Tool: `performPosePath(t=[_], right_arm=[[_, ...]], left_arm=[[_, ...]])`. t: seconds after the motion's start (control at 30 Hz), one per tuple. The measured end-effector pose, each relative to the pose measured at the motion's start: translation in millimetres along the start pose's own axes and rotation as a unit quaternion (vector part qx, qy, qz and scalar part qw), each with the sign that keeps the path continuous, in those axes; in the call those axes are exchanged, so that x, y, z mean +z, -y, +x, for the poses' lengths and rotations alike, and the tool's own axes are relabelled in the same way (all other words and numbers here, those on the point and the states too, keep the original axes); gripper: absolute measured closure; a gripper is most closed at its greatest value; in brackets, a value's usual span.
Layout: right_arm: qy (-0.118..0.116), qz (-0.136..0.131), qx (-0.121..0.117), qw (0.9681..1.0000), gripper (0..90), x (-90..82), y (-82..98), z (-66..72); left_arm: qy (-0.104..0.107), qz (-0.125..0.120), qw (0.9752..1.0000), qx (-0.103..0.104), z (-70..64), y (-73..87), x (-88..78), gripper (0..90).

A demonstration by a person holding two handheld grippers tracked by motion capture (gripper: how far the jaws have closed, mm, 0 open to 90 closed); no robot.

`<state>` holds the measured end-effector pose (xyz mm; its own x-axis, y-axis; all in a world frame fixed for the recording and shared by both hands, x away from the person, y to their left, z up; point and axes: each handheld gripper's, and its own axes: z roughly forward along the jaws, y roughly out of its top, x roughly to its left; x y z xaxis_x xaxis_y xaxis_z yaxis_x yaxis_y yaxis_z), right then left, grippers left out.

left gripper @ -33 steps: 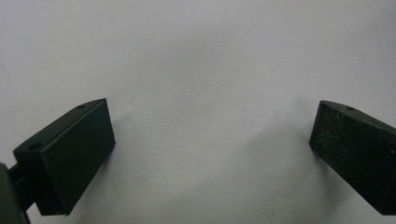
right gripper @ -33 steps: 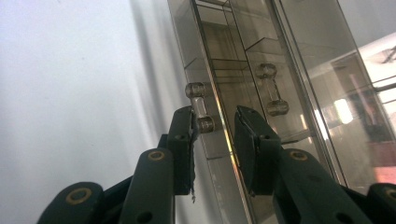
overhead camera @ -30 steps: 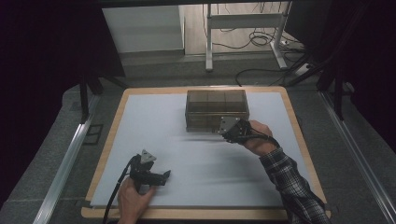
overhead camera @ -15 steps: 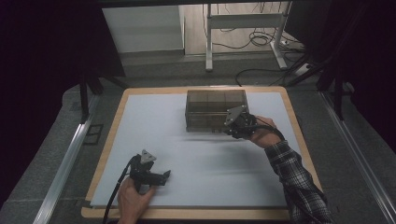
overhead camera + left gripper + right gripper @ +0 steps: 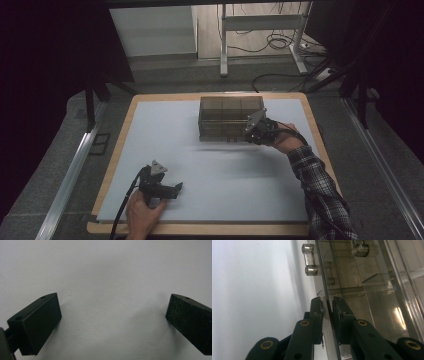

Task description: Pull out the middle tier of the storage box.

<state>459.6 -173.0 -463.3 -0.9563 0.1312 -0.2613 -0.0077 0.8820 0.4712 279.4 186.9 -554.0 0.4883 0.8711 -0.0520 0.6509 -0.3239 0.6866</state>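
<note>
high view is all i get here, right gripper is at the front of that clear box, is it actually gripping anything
Observer: Yes. The right gripper view shows the right gripper with its jaws closed on a thin clear panel of the box.
Operator: anything on that panel near the jaws
Observer: A small clear bar handle with two round ends stands off the panel, farther along from the jaws.
Operator: and the left one, holding something
Observer: No. The left gripper has its jaws wide apart, with bare white table surface between them.
</note>
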Motion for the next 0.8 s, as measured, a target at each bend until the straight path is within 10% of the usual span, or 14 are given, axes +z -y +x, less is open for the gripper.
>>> performPosePath(t=[0.4, 0.8], right_arm=[[-0.081, 0.004, -0.018, 0.9965, 85.1, 3.4, 0.5, -18.5], [-0.103, 0.002, -0.037, 0.994, 86.1, -4.6, 0.0, -5.2]], left_arm=[[0.0, 0.0, 1.0, 0.0, 0.0, 0.0, 0.0, 0.0], [0.0, 0.001, 1.0, 0.0, 0.0, -0.1, -0.2, 0.0]])
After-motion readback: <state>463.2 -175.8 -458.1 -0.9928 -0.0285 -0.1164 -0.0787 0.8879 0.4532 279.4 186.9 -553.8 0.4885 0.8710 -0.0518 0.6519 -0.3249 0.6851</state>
